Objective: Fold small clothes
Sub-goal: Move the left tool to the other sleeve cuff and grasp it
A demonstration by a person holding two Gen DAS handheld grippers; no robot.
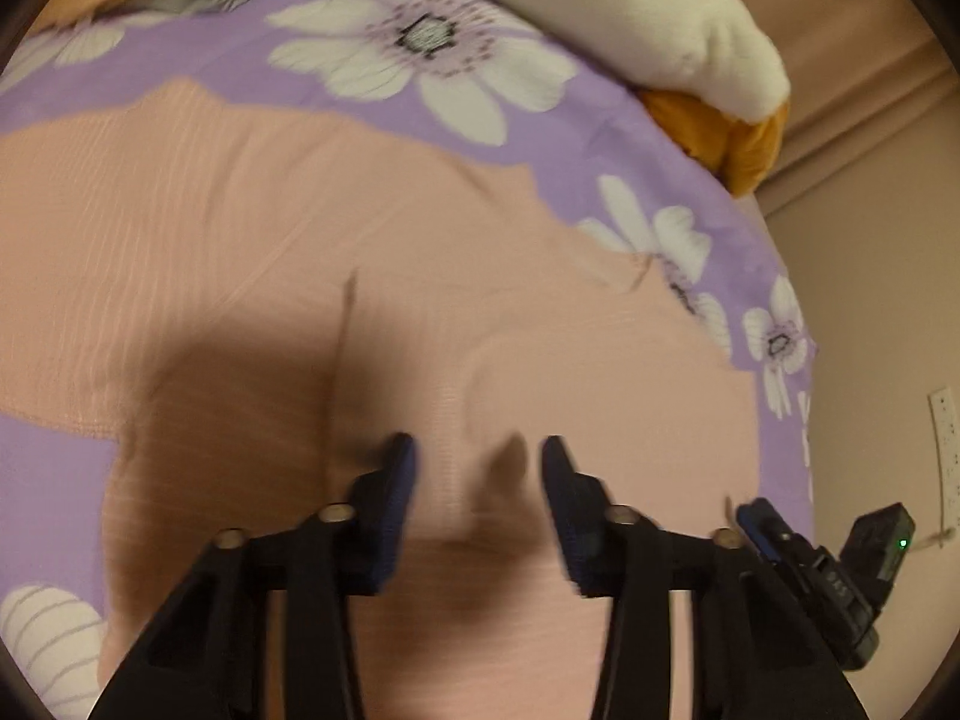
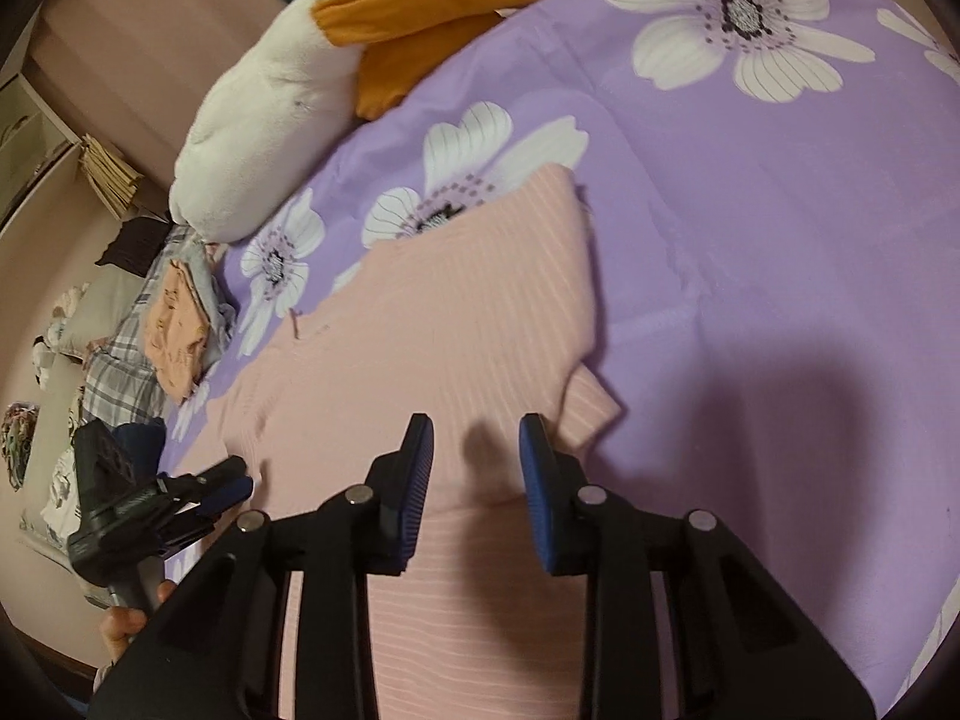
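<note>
A pink ribbed garment (image 1: 300, 210) lies spread flat on a purple flowered sheet (image 1: 540, 138). My left gripper (image 1: 477, 468) hovers low over it with jaws partly apart; a soft ridge of cloth runs between them, and the pads do not press on it. In the right wrist view the same garment (image 2: 450, 312) shows a sleeve folded in at its right side. My right gripper (image 2: 477, 444) stands over its near part, jaws apart, holding nothing. Each gripper appears in the other's view at the garment's side edge: the right gripper (image 1: 756, 516) and the left gripper (image 2: 237, 477).
A white plush pillow (image 2: 258, 120) and an orange cloth (image 2: 420, 18) lie at the bed's far edge. A pile of checked and peach clothes (image 2: 174, 330) sits beside the bed. A person's hand (image 2: 126, 624) holds the left gripper's handle. The sheet (image 2: 750, 240) stretches away to the right.
</note>
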